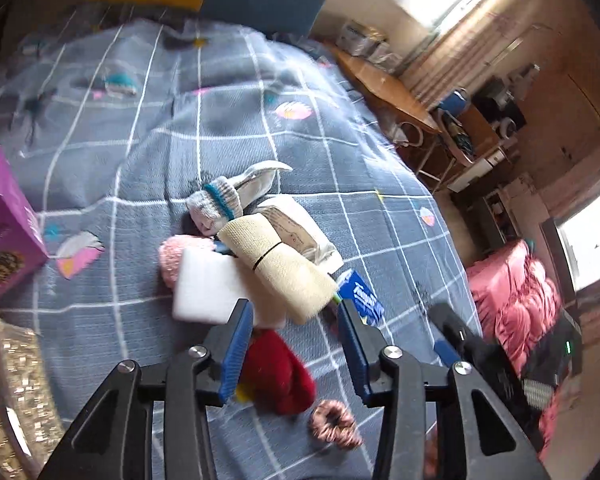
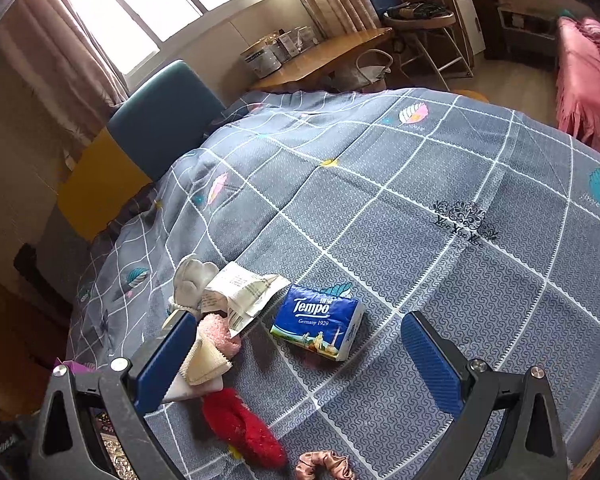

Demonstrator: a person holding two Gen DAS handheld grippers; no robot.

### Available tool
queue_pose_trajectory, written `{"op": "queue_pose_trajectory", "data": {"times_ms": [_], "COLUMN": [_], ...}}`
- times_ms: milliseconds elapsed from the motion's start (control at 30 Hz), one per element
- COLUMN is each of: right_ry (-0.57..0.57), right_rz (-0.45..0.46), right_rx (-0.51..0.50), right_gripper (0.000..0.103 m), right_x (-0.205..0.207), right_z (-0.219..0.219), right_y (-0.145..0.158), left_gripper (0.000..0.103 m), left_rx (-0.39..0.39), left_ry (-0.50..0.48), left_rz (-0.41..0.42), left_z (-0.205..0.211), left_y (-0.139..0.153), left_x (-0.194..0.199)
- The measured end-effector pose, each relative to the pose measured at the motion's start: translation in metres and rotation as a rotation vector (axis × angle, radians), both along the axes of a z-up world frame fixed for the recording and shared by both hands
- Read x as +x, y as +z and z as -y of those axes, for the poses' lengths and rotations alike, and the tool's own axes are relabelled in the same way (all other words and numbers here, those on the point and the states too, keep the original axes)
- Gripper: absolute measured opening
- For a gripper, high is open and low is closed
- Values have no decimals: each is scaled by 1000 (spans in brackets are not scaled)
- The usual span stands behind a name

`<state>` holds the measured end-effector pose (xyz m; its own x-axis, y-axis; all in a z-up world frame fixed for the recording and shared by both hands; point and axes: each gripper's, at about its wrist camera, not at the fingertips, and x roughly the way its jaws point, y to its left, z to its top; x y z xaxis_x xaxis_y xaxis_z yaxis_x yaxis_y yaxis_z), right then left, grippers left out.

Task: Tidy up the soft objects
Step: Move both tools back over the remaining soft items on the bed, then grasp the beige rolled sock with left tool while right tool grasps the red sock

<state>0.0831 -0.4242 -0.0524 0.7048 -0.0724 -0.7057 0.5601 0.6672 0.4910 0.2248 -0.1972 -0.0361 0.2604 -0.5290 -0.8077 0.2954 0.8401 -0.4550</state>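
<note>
Grey checked quilt [image 2: 400,208] with leaf prints covers the bed; a window, a wooden desk and a pink bedspread sit behind it. Soft items lie in a loose heap on the quilt: a grey-and-teal sock [image 1: 220,200], a beige rolled bandage [image 1: 280,256], a white sponge block [image 1: 208,288], a pink fluffy piece [image 1: 172,256] and a crumpled white packet [image 1: 296,224], all touching or overlapping. A red fuzzy item [image 1: 280,376] lies just beside the heap, a pink scrunchie [image 1: 334,424] near it. A blue Tempo tissue pack [image 2: 320,320] rests apart from the heap. Purple box [image 1: 4,224] stands off to the side.

Left gripper [image 1: 296,312]: fingers part-way apart over the heap's near edge, grasping nothing. Right gripper [image 2: 300,344]: fingers spread wide, released, the tissue pack lying ahead between them, untouched.
</note>
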Motion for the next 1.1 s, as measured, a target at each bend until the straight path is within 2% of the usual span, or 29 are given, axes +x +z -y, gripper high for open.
{"op": "queue_pose_trajectory", "data": {"times_ms": [100, 200, 300, 400, 433, 500, 633, 700, 833, 1000, 1100], "right_ry": [5, 12, 18, 20, 18, 13, 12, 23, 134, 326, 431], "right_rz": [-4, -9, -10, -14, -15, -20, -21, -17, -19, -82, -123], "right_rx": [24, 51, 81, 104, 108, 108, 103, 100, 111, 26, -17], "right_gripper": [103, 103, 103, 103, 103, 103, 103, 103, 101, 93, 88], "right_x": [1, 2, 4, 5, 5, 5, 4, 5, 17, 37, 45], "right_z": [2, 3, 5, 7, 8, 9, 9, 7, -7, -42, -62], "right_y": [-3, -7, -11, -14, -15, -16, -16, -15, -17, -21, -27], "left_gripper": [45, 53, 57, 57, 52, 30, 27, 26, 26, 26, 26], "left_rx": [37, 92, 156, 207, 223, 248, 194, 201, 187, 160, 99], "left_ry": [51, 53, 46, 29, 19, -12, -61, -94, -103, -60, -36], "left_rz": [-62, -111, -158, -143, -116, -60, 40, 106, 182, 173, 118], "left_z": [18, 36, 52, 61, 61, 59, 38, 28, -1, -31, -48], "left_y": [-17, -31, -48, -58, -58, -55, -36, -23, -5, -3, -8], "left_x": [24, 43, 54, 53, 51, 43, 24, 11, -13, -25, -26]}}
